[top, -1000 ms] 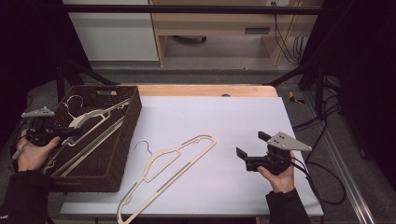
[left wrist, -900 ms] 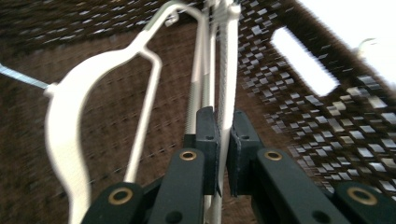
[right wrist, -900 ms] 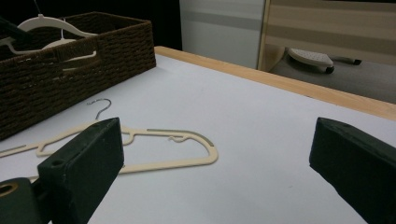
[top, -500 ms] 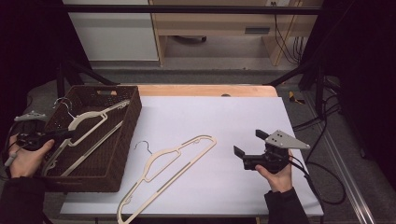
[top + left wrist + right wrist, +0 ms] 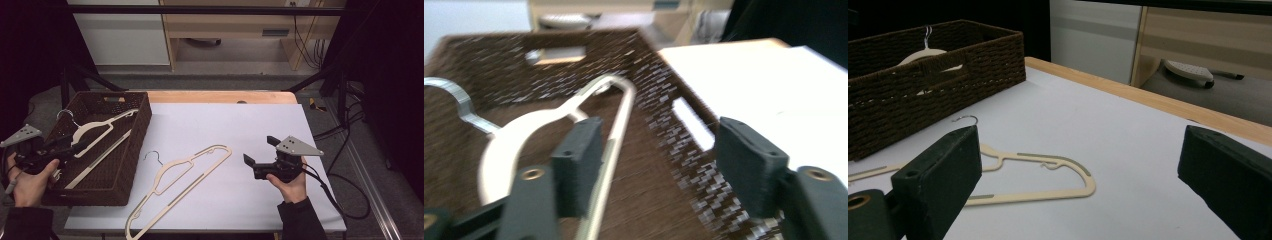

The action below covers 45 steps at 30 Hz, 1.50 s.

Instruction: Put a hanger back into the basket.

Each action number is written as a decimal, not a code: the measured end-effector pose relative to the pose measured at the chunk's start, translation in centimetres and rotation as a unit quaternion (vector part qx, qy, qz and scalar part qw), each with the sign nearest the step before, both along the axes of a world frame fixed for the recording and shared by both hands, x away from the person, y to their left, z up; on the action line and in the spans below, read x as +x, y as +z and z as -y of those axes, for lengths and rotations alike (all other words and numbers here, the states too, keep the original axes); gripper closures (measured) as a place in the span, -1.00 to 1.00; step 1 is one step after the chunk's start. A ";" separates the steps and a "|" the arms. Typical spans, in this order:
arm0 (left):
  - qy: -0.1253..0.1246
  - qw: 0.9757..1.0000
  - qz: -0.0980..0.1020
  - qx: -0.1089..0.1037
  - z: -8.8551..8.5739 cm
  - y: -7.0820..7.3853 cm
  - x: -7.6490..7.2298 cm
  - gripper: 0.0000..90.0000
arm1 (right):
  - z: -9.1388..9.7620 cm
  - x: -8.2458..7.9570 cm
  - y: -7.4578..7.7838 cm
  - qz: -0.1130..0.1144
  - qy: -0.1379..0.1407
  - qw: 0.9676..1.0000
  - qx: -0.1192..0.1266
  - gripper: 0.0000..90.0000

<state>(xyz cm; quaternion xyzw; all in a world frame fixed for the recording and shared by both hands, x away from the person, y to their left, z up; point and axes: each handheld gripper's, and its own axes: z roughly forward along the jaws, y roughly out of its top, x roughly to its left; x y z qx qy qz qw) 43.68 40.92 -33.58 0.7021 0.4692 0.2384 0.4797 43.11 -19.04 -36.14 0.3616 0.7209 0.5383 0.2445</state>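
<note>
We hold both hand-held grippers low, jaws apart.
The right hand-held gripper faces the cream wooden hanger on the white surface; the left hand-held gripper hangs over the dark woven basket.

Right gripper jaws spread wide; cream hanger flat on white table (wicker basket beyond).
</note>
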 end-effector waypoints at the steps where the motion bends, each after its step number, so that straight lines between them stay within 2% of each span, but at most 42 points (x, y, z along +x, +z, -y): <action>1: -0.008 1.000 0.010 -0.008 0.6 0.0 -0.2 -0.31 | -0.1 0.1 0.0 -0.002 -0.001 1.000 0.002 -0.90; 6: -0.033 0.999 0.038 -0.014 3.5 -0.1 -1.2 -0.59 | -0.8 0.9 -0.4 -0.011 0.001 1.000 0.011 -0.90; 9: -0.046 0.998 0.044 -0.015 5.4 -0.3 -1.5 -0.72 | -1.3 1.4 -0.5 -0.015 0.007 1.000 0.006 -0.90; 12: -0.067 0.997 0.048 -0.014 7.2 -0.5 -2.0 -0.76 | -2.0 1.7 -0.6 -0.016 0.009 1.000 0.007 -0.90; 18: -0.112 0.992 0.052 -0.003 10.4 -0.8 -3.2 -0.81 | -3.6 2.6 -0.7 -0.021 0.016 1.000 -0.003 -0.88; 23: -0.129 0.990 0.054 0.000 11.8 -1.2 -3.6 -0.83 | -5.3 3.4 -0.9 -0.032 0.023 0.999 -0.011 -0.87; 24: -0.136 0.989 0.058 0.004 12.1 -1.3 -3.9 -0.82 | -5.6 3.6 -1.0 -0.032 0.024 0.999 -0.013 -0.86; 28: -0.146 0.988 0.057 0.018 13.2 -2.0 -4.8 -0.81 | -7.0 4.1 -1.1 -0.040 0.029 0.999 -0.017 -0.84; 34: -0.166 0.984 0.053 0.023 13.9 -2.8 -6.3 -0.79 | -9.6 5.0 -1.7 -0.052 0.039 0.997 -0.029 -0.76; 38: -0.176 0.983 0.050 0.023 14.3 -3.6 -6.7 -0.76 | -11.5 5.6 -2.3 -0.062 0.044 0.996 -0.035 -0.73; 41: -0.180 0.982 0.040 0.032 14.7 -4.5 -6.7 -0.75 | -13.0 5.9 -2.7 -0.069 0.052 0.995 -0.046 -0.71; 45: -0.180 0.983 0.030 0.033 15.0 -5.5 -7.1 -0.72 | -14.9 6.1 -3.0 -0.070 0.059 0.994 -0.059 -0.69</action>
